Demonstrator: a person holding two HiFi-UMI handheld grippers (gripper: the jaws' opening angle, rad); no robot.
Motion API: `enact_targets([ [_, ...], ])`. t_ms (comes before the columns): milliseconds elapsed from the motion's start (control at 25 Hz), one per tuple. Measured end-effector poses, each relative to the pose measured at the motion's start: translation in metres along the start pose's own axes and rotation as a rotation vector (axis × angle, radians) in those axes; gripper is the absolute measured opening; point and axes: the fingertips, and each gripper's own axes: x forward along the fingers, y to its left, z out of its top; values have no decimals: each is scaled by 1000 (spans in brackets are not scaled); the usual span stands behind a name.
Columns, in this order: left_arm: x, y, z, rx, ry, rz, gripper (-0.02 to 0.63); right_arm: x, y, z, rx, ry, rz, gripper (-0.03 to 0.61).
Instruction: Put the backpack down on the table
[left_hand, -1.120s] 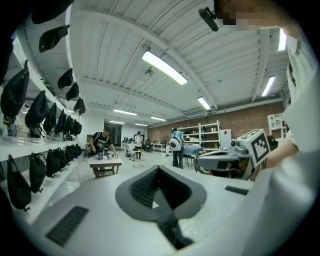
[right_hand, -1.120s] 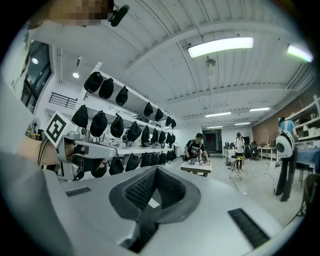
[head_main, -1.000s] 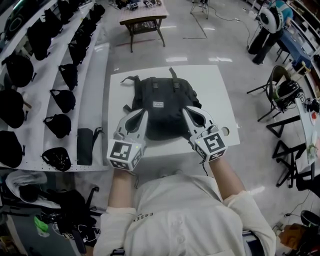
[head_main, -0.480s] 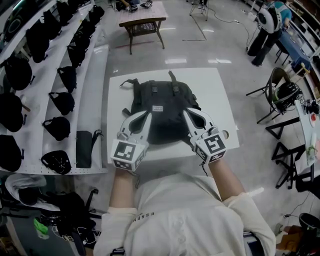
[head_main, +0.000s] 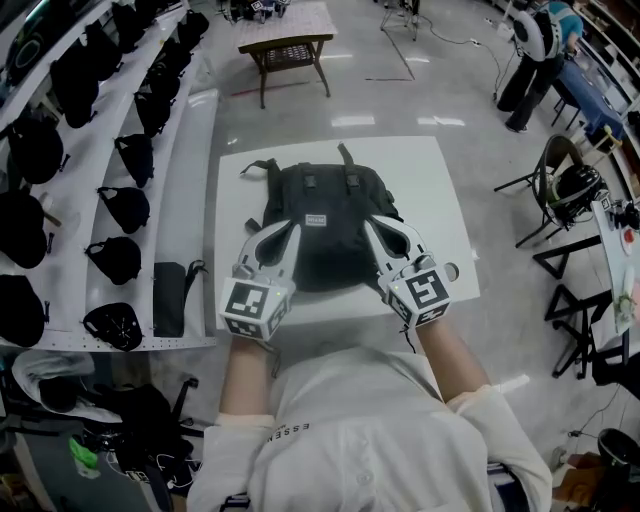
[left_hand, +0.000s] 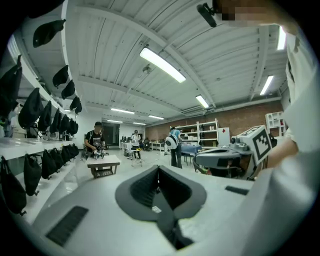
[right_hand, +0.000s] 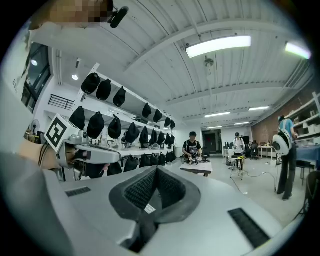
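Note:
The black backpack (head_main: 325, 215) lies flat on the white table (head_main: 445, 180), straps toward the far edge. My left gripper (head_main: 285, 232) hovers over its near left corner and my right gripper (head_main: 376, 230) over its near right corner. Both point level and away from me. In the left gripper view the jaws (left_hand: 159, 176) meet with nothing between them, and the right gripper (left_hand: 227, 156) shows beside them. The right gripper view shows the same: jaws (right_hand: 156, 176) shut and empty, with the left gripper (right_hand: 92, 155) at the left. Neither gripper view shows the backpack.
White shelves (head_main: 190, 170) with several black bags run along the left, one bag (head_main: 170, 292) close to the table's corner. A small wooden table (head_main: 287, 42) stands beyond. A person (head_main: 535, 55) stands far right, with chairs and stands (head_main: 565, 185) on the right.
The head view shifted slightly; the backpack and both grippers keep their places and stay shut.

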Motion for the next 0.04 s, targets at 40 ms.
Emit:
enact_targets([
  [40,0,1,1,2,-2,2,3,1,-1,1,-2,-2,-1,14],
])
